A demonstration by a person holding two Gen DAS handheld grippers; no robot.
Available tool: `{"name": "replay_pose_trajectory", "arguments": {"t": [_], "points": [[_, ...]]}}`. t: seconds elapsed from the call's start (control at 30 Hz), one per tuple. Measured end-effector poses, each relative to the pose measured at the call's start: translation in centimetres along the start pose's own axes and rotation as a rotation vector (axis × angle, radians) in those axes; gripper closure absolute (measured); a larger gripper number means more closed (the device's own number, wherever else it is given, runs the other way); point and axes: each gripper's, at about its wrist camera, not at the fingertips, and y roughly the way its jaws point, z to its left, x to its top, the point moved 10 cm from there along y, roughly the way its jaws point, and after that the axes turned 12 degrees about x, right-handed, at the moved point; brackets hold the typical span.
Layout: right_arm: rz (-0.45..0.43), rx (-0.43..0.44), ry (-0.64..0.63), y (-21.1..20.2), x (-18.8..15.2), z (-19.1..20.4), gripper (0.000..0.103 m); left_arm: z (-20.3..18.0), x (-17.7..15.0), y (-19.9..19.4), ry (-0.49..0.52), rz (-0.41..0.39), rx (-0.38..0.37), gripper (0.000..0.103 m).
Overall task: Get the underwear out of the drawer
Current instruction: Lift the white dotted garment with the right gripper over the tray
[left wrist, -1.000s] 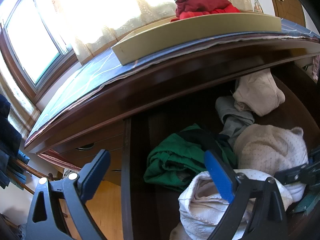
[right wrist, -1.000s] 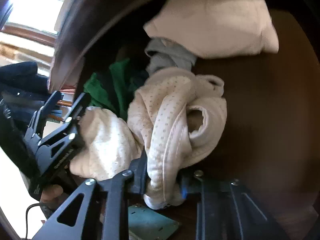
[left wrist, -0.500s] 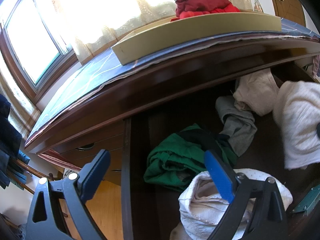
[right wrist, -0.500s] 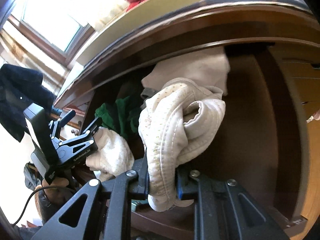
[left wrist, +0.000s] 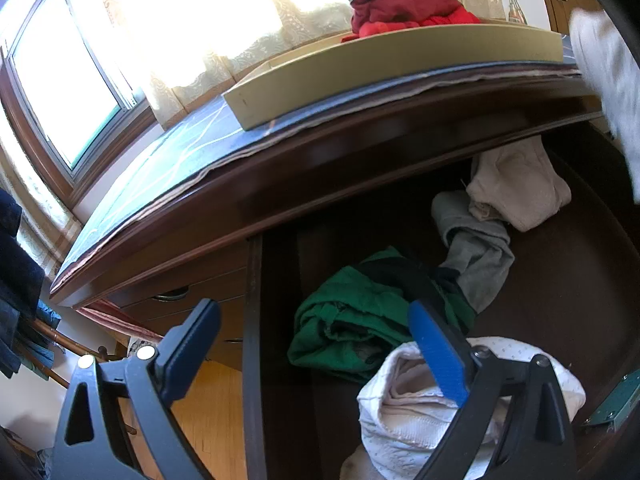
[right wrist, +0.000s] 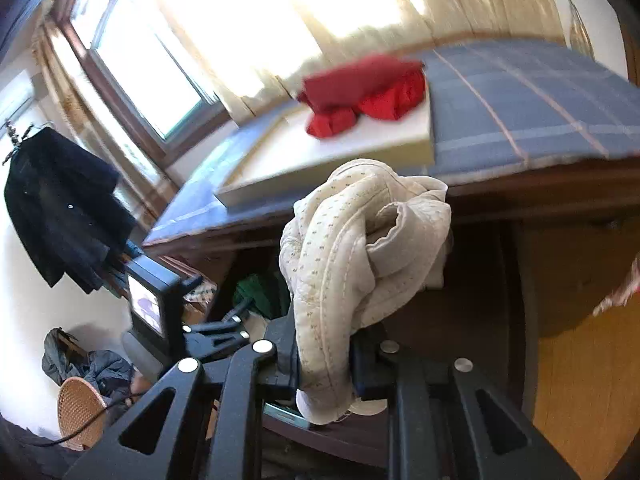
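my right gripper (right wrist: pixel 324 364) pinches the soft, light cream underwear (right wrist: pixel 360 248) by 1 bunched fold, clear above the drawer (left wrist: pixel 560 300), while my left gripper (left wrist: pixel 316 340) hangs half open, empty, over it.

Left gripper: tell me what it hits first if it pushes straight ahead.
Probably the green garment in the drawer: it lies ahead between the open left gripper fingers. The white garment sits nearer, off right; depth is unclear.

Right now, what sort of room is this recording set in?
Most likely a bedroom: an open dresser drawer holding loose underwear and clothes, a dark coat hanging on the wall, and a curtained window beside the dresser.
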Motion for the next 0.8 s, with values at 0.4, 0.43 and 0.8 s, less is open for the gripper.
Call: {"name": "replay_pose_trajectory", "arguments": {"t": [0.4, 0.43, 0.8], "points": [[-0.105, 0.037, -0.117, -0.9, 7.7, 3.4, 0.082, -0.1, 0.0, 0.0, 0.001, 0.001, 0.000, 0.007], [-0.110, 0.037, -0.128, -0.8, 8.2, 3.7, 0.082, -0.1, 0.0, 0.0, 0.001, 0.000, 0.000, 0.007], [-0.168, 0.029, -0.120, 3.3, 13.7, 2.3, 0.082, -0.1, 0.0, 0.0, 0.001, 0.000, 0.001, 0.007]]}}
